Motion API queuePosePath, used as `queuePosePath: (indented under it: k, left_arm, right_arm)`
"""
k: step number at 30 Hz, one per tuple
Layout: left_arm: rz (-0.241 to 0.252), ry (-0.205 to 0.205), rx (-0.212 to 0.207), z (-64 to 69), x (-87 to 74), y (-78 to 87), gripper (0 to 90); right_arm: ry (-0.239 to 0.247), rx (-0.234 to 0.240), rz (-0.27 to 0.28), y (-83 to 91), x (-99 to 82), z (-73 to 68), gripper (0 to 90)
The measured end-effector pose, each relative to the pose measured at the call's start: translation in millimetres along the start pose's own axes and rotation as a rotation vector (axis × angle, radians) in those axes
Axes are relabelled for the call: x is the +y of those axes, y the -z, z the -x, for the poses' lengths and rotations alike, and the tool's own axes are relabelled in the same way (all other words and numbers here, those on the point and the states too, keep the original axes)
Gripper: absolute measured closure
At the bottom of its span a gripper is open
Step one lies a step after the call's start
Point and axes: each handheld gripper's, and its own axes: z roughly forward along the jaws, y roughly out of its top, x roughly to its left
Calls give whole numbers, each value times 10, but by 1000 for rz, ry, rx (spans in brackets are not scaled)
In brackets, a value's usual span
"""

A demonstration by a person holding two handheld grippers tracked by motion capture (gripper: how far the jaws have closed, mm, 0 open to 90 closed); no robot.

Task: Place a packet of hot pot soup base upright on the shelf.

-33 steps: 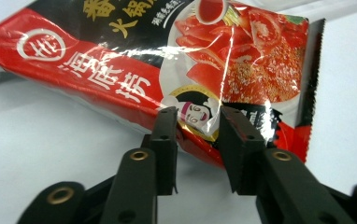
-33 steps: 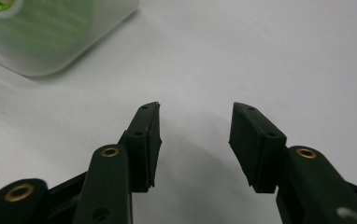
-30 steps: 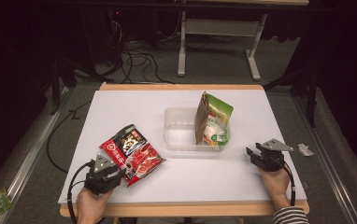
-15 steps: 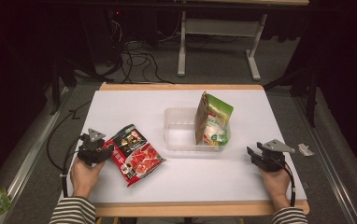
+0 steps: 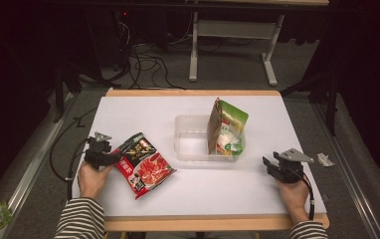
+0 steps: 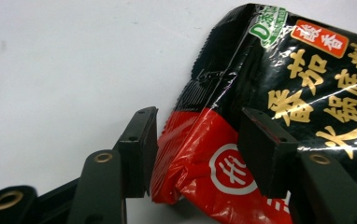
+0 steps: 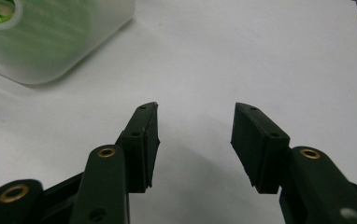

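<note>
A white worktop (image 5: 128, 112) with a wooden edge stands on grey carpet in a dark room with cables (image 5: 143, 59) behind. The left gripper (image 5: 109, 158), jaws just widening, straddles the red-black hotpot sauce pouch (image 5: 143, 167) lying flat. The right gripper (image 5: 269, 167) rests apart, empty, near the clear tub (image 5: 190, 144).

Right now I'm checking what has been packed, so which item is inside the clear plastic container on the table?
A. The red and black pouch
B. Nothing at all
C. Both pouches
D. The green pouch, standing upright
D: the green pouch stands upright in the clear plastic container, at its right end, while the red and black pouch lies on the table between the open jaws of the left gripper.
</note>
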Motion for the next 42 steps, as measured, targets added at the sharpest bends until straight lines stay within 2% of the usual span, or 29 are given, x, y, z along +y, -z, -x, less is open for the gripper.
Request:
queuePosePath:
  k: [2, 5, 7, 12, 17, 19, 21, 27, 30, 35, 42]
  left_arm:
    - [-11, 18, -36, -26, -10, -27, 499]
    - [-32, 14, -41, -17, 0, -43, 511]
    - [-33, -9, -36, 11, 3, -48, 544]
    - [-43, 28, -75, -26, 5, -60, 583]
    - [-76, 31, -71, -7, 35, -51, 630]
    - [-81, 21, -76, -6, 33, -38, 683]
    - [-79, -7, -77, 14, 22, -23, 775]
    - [-81, -32, -88, 39, 18, 2, 859]
    - [-73, -33, -96, 50, 11, 22, 880]
    - [-66, -59, -96, 88, 13, 78, 890]
    - [-60, -26, -139, 73, 14, 211, 894]
  right_arm:
    - [4, -3, -5, -7, 2, -8, 519]
    - [15, -4, -17, -18, 6, -15, 518]
    - [19, -5, -27, -26, 10, -19, 518]
    - [26, -7, -30, -32, 11, -22, 517]
    - [25, 5, -37, -37, 13, -22, 518]
    - [24, 12, -39, -43, 14, -18, 517]
    - [22, 11, -45, -47, 15, -16, 518]
    - [23, 11, -40, -43, 14, -18, 516]
    - [18, 9, -37, -40, 14, -16, 515]
    - [9, 11, -30, -29, 11, -5, 512]
    - [-1, 14, -22, -20, 7, 2, 510]
